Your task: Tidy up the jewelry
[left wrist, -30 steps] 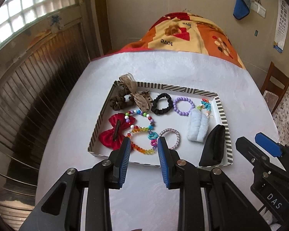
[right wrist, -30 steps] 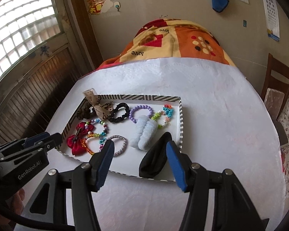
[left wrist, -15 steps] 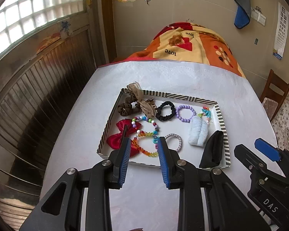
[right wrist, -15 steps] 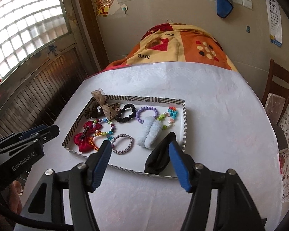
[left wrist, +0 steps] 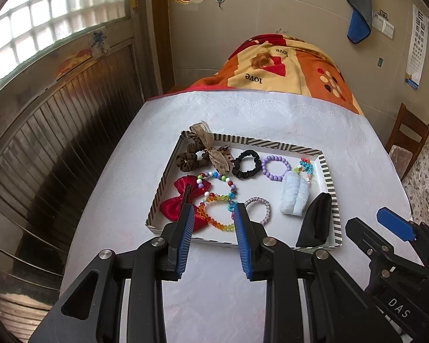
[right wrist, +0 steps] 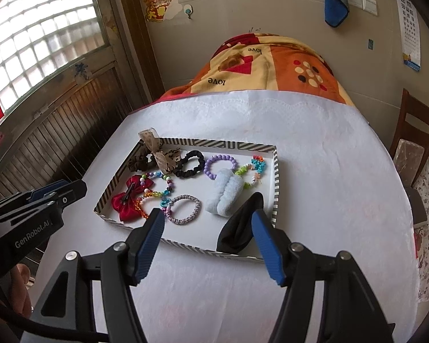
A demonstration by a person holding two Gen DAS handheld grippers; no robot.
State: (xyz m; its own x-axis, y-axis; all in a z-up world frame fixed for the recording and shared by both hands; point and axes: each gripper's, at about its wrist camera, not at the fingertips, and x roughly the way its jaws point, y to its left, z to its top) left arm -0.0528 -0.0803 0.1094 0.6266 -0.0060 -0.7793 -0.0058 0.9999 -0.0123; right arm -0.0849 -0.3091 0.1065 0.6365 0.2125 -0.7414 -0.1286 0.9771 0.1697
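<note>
A striped-rim white tray [left wrist: 327,171] [right wrist: 220,143] on the white table holds a red bow [left wrist: 183,197], a rainbow bead bracelet [left wrist: 214,214], a silver bracelet [left wrist: 267,208], a black scrunchie [left wrist: 244,167], a purple bead bracelet [left wrist: 276,168], a blue fluffy clip [left wrist: 294,197] and a black cloth piece [left wrist: 314,223]. My left gripper [left wrist: 213,214] is open and empty, above the table before the tray's near edge. My right gripper [right wrist: 207,217] is open wide and empty, near the black piece [right wrist: 240,225].
A brown scrunchie with a ribbon bow [left wrist: 203,151] lies at the tray's far left corner. An orange blanket [left wrist: 286,65] covers the table's far end. A wooden chair [right wrist: 414,148] stands at the right. A wood-panelled wall with a window [left wrist: 57,114] runs along the left.
Both grippers have drawn back and up from the tray, which now looks smaller and farther. Both stay open and empty. The items in the tray have not moved.
</note>
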